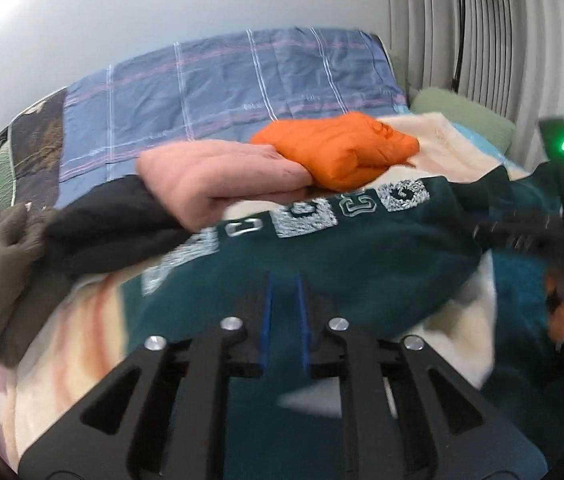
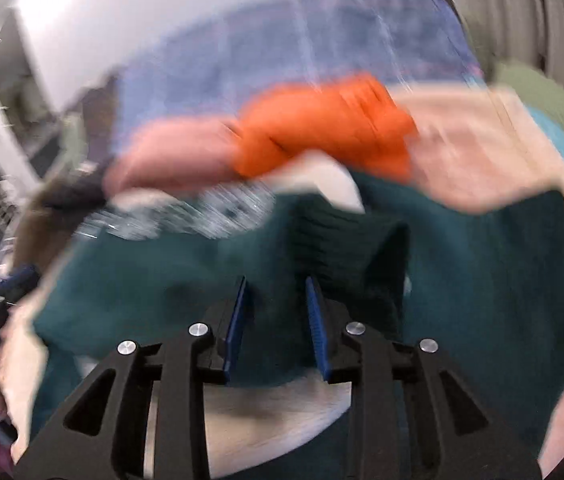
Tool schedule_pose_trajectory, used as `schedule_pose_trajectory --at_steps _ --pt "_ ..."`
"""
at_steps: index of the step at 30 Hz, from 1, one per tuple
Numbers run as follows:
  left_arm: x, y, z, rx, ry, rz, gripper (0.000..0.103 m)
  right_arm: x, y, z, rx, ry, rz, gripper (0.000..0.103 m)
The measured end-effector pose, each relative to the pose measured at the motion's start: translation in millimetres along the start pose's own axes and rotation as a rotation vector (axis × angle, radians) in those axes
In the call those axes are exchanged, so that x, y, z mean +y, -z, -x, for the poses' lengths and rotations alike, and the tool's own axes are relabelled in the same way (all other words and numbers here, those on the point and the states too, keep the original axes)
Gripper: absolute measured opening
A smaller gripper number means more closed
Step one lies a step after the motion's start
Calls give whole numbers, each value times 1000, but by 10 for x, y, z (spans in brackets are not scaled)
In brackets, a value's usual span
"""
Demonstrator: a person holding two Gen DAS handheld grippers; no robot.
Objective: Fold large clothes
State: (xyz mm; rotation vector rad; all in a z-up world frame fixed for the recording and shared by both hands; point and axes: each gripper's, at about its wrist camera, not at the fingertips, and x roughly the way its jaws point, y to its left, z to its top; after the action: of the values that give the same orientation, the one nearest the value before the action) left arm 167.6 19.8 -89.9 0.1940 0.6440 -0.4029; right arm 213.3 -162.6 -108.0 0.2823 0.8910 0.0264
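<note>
Two tools are clamped on the dark green sweatshirt (image 1: 361, 248), which is spread over the bed (image 1: 242, 80): left tool (image 1: 283, 312) and right tool (image 2: 276, 312) both pinched on fabric. Folded orange (image 1: 341, 152) and pink (image 1: 218, 184) clothes are piled just behind it.

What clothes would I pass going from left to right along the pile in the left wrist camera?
Brown garment → black garment → pink garment → orange garment. The green sweatshirt spreads in front of them, so it has no clear place in the row.
</note>
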Motion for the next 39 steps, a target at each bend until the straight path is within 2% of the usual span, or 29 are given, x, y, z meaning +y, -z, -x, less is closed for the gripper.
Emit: schedule_pose_trajectory --at_steps 2,3,4,6,10,14,16,17,18,19,21,22,24,25,26,28,30,35,38,39 --pt "-57 101 -365 64 -30 11 40 -37 100 -113 -21 10 46 31" --pt "-52 204 -541 96 -33 22 40 18 124 -90 -30 30 81 31" --pt "-70 363 -708 96 -36 37 40 53 128 -72 -27 43 89 31" --pt "-114 445 -735 65 -50 25 38 77 143 -81 -31 57 100 32" --pt "-130 469 -713 54 -62 19 38 49 162 -48 -54 37 92 32" --pt "-121 489 -687 47 -59 29 38 -182 46 413 -71 -51 19 33" --pt "-127 471 -713 47 -61 27 38 -424 -82 729 -127 -24 -8 44" --pt "-125 464 -713 47 -67 21 38 -626 -166 900 -167 33 -24 60" --pt "-142 470 -715 46 -76 13 38 -925 -269 1067 -207 122 -55 68" --pt "-157 446 -714 46 -80 9 38 -1115 -324 1139 -224 176 -82 68" --pt "-164 447 -714 45 -83 7 38 -1848 -453 1347 -257 326 -232 69" --pt "-164 442 -718 45 -82 7 38 -2312 -484 1440 -255 394 -343 71" --pt "-175 445 -720 44 -83 7 38 -2971 -456 1536 -224 502 -503 73" --pt "-167 444 -719 45 -84 6 38 -3182 -430 1556 -207 540 -554 73" --pt "-166 446 -719 45 -85 5 38 -3432 -389 1572 -195 557 -614 73" --pt "-170 443 -718 45 -88 2 38 -3803 -319 1578 -204 517 -708 73" --pt "-177 433 -715 45 -90 1 38 -4021 -291 1540 -214 503 -760 75" --pt "-180 432 -715 45 -89 3 38 -4388 -264 1302 -214 412 -851 77" --pt "-180 433 -715 45 -88 4 38 -4502 -222 1218 -264 394 -899 77" --pt "-183 432 -715 44 -86 6 38 -4511 -219 1208 -273 394 -904 67"
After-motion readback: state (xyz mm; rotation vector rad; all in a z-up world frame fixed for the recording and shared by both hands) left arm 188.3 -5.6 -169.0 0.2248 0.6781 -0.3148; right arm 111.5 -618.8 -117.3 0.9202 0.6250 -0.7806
